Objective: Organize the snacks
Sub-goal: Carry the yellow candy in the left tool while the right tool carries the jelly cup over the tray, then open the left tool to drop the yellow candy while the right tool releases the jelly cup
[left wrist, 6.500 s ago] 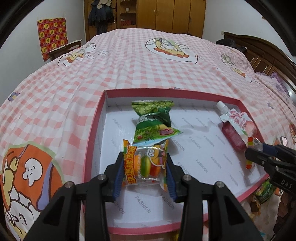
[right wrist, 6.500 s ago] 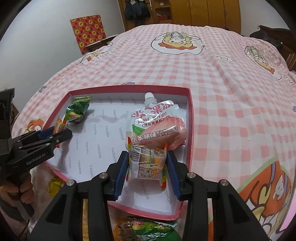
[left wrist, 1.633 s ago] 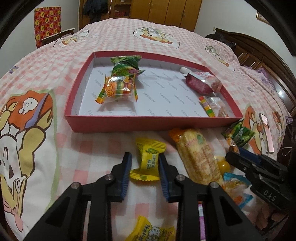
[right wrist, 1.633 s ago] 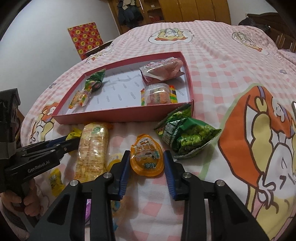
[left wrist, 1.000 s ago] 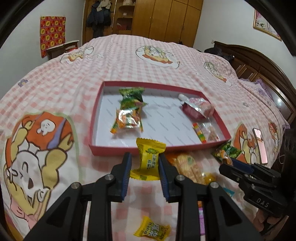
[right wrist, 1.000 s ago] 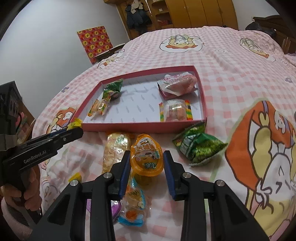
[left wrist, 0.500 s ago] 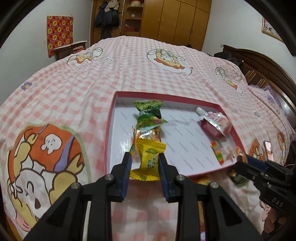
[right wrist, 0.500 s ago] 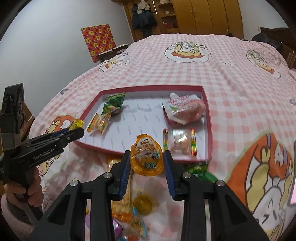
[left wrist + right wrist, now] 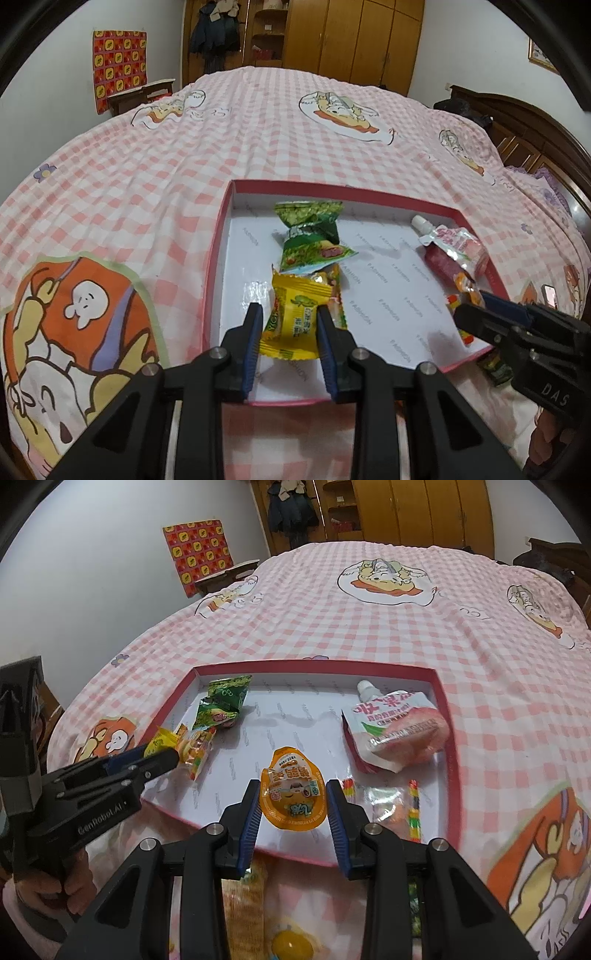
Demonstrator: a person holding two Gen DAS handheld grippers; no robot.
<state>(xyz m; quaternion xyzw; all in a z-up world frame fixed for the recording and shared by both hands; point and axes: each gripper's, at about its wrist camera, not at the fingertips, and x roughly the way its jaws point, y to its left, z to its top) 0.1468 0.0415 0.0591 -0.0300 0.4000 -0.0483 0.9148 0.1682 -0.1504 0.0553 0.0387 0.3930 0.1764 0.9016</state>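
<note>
Snacks hang in both claws above the near part of a red-rimmed tray (image 9: 218, 243) that lies on a bed with a pink checked cover (image 9: 155, 177). The left claw (image 9: 290, 325) is clenched on a yellow candy packet (image 9: 295, 317). This packet stands upright between the blue pads, its long axis running near to far, one crimped end toward the camera and the other pointing at the far side of the tray. It hovers over the tray's near left part, just in front of a clear gummy packet (image 9: 195, 749) and a green packet (image 9: 310, 236), which lie in a line running away along the tray's left side.

The right claw (image 9: 293, 805) is grasping an orange jelly cup (image 9: 293, 790) by its two sides. The printed lid faces the camera, with its narrow tab end up and away and its rounded end down and near. It hangs over the near middle of the white tray floor. To its right a clear packet of striped candy sticks (image 9: 391, 801) lies on the tray floor, and beyond that a pink spouted pouch (image 9: 395, 727) lies in the far right corner, its white cap pointing to the far rim.

Near the tray's front rim, more wrapped snacks lie on the bed under the right claw, among them a round yellow jelly (image 9: 291, 941).
</note>
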